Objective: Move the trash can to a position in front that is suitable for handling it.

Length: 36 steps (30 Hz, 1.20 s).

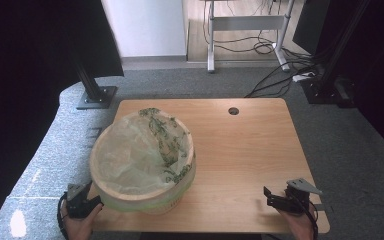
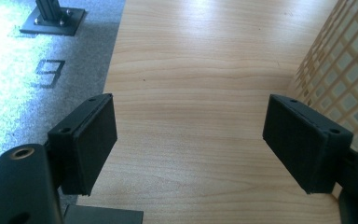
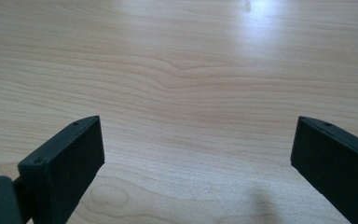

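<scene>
round cream lattice-walled plastic basket (image 1: 145, 197) lined with a thin translucent bag printed with green leaves (image 1: 152, 145), standing on the left half of the pale wooden bench (image 1: 245, 150), near its front edge. bag mouth is folded over the rim most of the way round; at the far side it stands up loose and crumpled.

left gripper (image 2: 191, 140) held low at the basket's front-left, jaws spread wide, nothing between them, bare bench beyond; the lattice wall (image 2: 349, 79) is seen just beside its right-hand jaw. right gripper (image 3: 196, 154) held well apart from the basket at the bench's front-right corner, jaws also spread wide and empty.

step judged to be the approach to the liner. to be done well: the bag film should be pinched at the rim fold, not the lattice wall; 2 grips on opposite sides are advised so the basket is not dragged or tipped. film is thin, so jaws should be closed gently and pulled evenly to avoid tearing.
</scene>
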Each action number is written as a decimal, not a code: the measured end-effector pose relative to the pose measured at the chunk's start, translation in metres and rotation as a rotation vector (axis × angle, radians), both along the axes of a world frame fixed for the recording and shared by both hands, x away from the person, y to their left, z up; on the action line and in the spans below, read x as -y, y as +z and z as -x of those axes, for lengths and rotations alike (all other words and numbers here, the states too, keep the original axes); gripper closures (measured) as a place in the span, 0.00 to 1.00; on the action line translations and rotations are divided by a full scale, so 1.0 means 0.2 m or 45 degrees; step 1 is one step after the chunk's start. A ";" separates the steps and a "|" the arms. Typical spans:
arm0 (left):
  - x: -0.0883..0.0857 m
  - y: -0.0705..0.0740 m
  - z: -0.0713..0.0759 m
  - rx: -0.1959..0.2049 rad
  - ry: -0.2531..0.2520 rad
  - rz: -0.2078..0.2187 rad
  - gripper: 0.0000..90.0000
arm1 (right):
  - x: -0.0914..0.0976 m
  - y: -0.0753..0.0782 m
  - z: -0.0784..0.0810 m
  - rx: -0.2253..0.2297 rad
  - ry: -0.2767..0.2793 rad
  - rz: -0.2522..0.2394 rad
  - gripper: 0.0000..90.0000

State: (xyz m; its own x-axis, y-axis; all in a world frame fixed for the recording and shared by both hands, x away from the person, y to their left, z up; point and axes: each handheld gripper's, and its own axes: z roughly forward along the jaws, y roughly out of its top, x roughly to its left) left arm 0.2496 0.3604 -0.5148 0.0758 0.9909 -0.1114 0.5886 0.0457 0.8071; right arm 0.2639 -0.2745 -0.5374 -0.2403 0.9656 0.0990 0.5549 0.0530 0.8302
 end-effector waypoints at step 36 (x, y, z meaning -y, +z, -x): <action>0.43 0.13 -0.25 0.094 -0.209 -0.070 0.21 | 0.01 0.00 0.04 -0.002 -0.043 0.002 0.04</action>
